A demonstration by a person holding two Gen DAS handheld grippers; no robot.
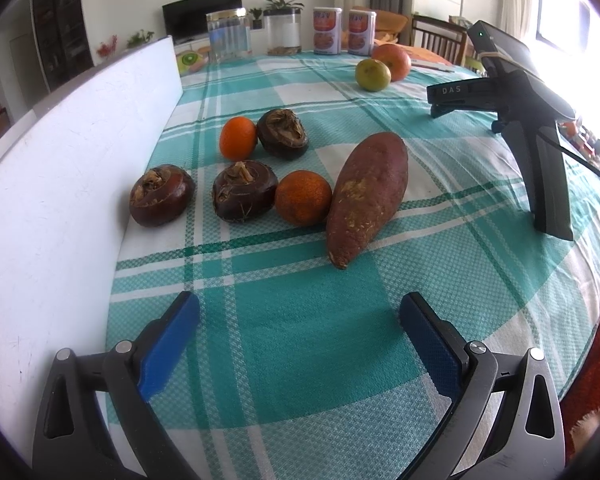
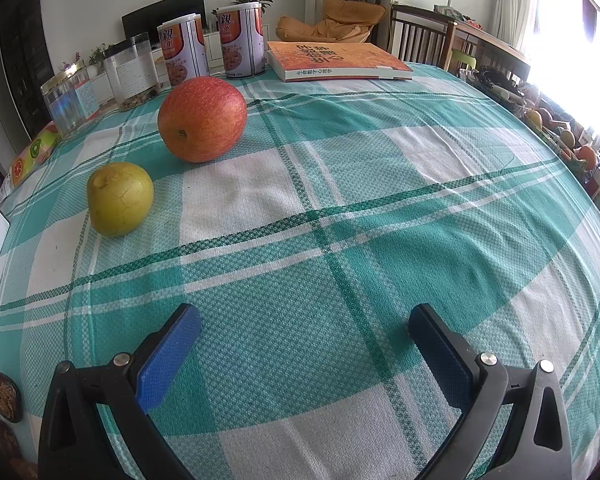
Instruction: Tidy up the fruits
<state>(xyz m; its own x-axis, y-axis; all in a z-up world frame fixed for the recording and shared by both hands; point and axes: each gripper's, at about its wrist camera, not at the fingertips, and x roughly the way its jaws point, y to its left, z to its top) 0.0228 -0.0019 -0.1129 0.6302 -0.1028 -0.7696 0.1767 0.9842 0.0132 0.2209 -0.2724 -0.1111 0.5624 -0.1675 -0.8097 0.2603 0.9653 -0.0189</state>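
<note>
In the left wrist view, a sweet potato [image 1: 366, 196], two small oranges [image 1: 303, 198] [image 1: 238, 138] and three dark water chestnuts [image 1: 162, 195] [image 1: 245, 191] [image 1: 283, 133] lie grouped on the checked tablecloth [image 1: 300, 340]. My left gripper [image 1: 300, 316] is open and empty, just short of them. A red apple [image 2: 202, 119] and a yellow-green fruit [image 2: 119, 199] lie ahead-left of my right gripper [image 2: 305, 326], which is open and empty. The apple [image 1: 392, 61] and yellow-green fruit [image 1: 373, 74] also show far back in the left wrist view, as does the right gripper body [image 1: 512, 100].
A white board [image 1: 60, 180] stands along the table's left side. Two cans [image 2: 208, 46], two clear jars [image 2: 100, 80] and an orange book [image 2: 336, 60] stand at the far edge. A wooden chair [image 2: 420, 36] is behind the table.
</note>
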